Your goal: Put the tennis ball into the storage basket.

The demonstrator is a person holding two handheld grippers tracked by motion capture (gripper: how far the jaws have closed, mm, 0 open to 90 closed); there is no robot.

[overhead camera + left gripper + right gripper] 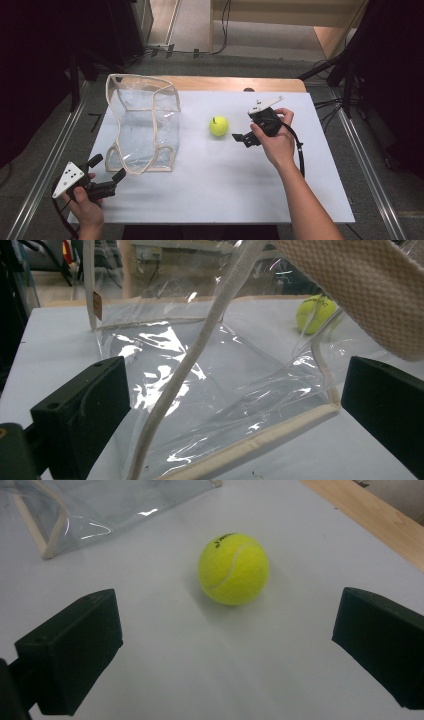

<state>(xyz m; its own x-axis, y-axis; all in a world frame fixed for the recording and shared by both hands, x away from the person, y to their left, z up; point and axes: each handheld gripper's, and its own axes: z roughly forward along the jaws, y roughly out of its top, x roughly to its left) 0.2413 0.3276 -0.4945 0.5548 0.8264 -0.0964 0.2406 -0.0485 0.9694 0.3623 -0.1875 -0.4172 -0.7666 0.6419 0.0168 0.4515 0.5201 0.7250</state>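
White table (210, 190) carries a ball (219, 126) just ahead of the right gripper (243, 138), jaws apart; a clear bag (142, 125) stands before the left gripper (106, 168), also spread.

The left hand (85, 202) is gripping the left hand-held gripper (106, 168) low at the near left, its jaws standing wide apart and pointing forward and right. The right forearm (307, 200) is reaching in diagonally, its hand (275, 142) holding the right hand-held gripper (241, 139) with jaws spread, aiming left.
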